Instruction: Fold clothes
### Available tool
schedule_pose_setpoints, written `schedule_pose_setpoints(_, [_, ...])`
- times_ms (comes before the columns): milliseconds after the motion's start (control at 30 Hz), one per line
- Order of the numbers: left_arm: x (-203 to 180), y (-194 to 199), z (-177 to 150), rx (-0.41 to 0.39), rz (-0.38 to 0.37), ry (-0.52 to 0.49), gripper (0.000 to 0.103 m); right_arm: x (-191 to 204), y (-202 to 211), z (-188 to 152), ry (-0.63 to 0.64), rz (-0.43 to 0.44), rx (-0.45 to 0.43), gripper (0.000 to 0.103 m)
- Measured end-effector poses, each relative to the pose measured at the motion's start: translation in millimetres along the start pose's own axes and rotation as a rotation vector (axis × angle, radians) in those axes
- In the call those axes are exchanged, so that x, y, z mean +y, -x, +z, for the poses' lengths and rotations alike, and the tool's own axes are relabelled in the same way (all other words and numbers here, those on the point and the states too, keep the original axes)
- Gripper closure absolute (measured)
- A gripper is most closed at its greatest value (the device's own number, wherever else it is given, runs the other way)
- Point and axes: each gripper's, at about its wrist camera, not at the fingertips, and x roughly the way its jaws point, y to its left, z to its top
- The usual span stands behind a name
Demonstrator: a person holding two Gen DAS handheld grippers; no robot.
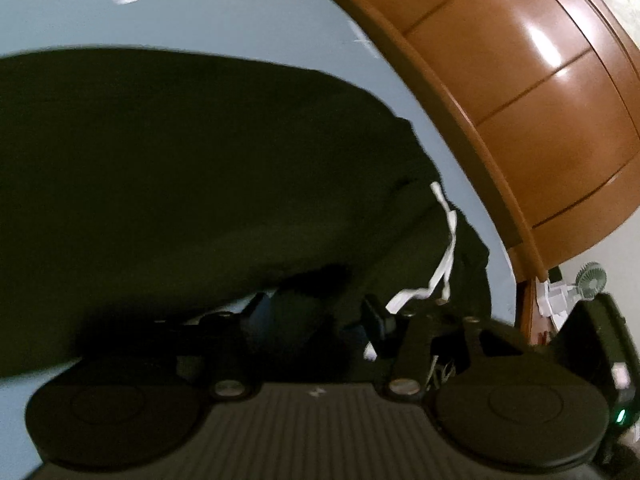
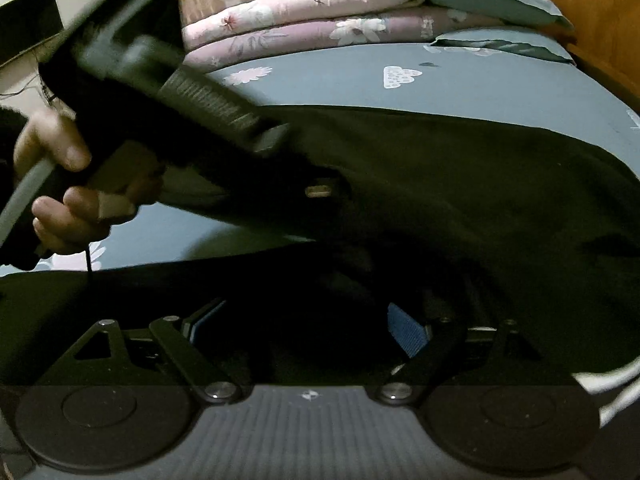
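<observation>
A dark green garment [image 2: 460, 184] lies on a blue patterned bedsheet [image 2: 460, 88], beside a wooden headboard [image 1: 532, 92]. Folded floral quilts [image 2: 320, 12] are stacked beyond it. Both the left gripper [image 1: 316, 316] and the right gripper [image 2: 308, 328] have their fingers apart over the cloth.

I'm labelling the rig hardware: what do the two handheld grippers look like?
Both are matte black with ribbed bases, round pivot discs and silver screws. The right gripper has blue finger pads; the left gripper shows a green light. A dark sleeve covers the left wrist.

Your left hand-held gripper [image 1: 316, 320] is black, with round silver screws and a small green light [image 1: 621, 415]. Your right hand-held gripper [image 2: 308, 330] has blue pads [image 2: 406, 330]. Your sleeve [image 2: 8, 128] is dark.
</observation>
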Motion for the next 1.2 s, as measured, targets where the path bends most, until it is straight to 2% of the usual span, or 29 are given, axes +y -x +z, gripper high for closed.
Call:
schedule_pose_setpoints(133, [6, 32, -40, -0.057, 0.007, -0.004, 0.05, -2, 17, -11, -0.027, 0.004, 0.0, 0.014])
schedule_pose_setpoints(233, [4, 39, -70, -0.05, 0.02, -0.038, 0.047, -2, 21, -17, -0.031, -0.014, 0.018, 0.014])
schedule_pose_setpoints(333, [8, 38, -88, -0.056, 0.119, -0.058, 0.047, -6, 14, -11, -0.038, -0.018, 0.024, 0.015])
schedule_pose_setpoints(400, [12, 43, -92, -0.086, 0.12, -0.046, 0.044, -7, 6, -5, -0.036, -0.012, 0.026, 0.015])
schedule_pose_setpoints(533, [18, 58, -91, -0.124, 0.164, -0.001, 0.046, -4, -12, 5, -0.012, -0.017, 0.052, 0.015])
schedule_pose_setpoints(633, [21, 72, -85, -0.161, 0.163, 0.004, 0.046, 4, -22, 2, 0.031, -0.044, 0.091, 0.014])
schedule_pose_setpoints(733, [18, 78, -70, -0.204, 0.149, -0.011, 0.046, 11, -16, -6, 0.07, -0.059, 0.089, 0.014])
schedule_pose_setpoints(833, [11, 79, -53, -0.257, 0.16, -0.051, 0.046, 11, 0, -6, 0.062, -0.019, 0.039, 0.016])
schedule_pose_setpoints(967, [13, 78, -33, -0.311, 0.182, -0.047, 0.045, 13, 16, 14, 0.132, -0.072, -0.065, 0.025])
schedule_pose_setpoints(1067, [17, 79, -27, -0.342, 0.183, -0.017, 0.045, 13, 12, 41, 0.185, -0.107, -0.127, 0.033])
schedule_pose_setpoints(1133, [22, 85, -33, -0.346, 0.175, 0.015, 0.045, 13, -2, 51, 0.187, -0.102, -0.11, 0.037])
schedule_pose_setpoints(1200, [26, 89, -44, -0.338, 0.19, 0.03, 0.043, 10, -22, 48, 0.172, -0.08, -0.039, 0.037])
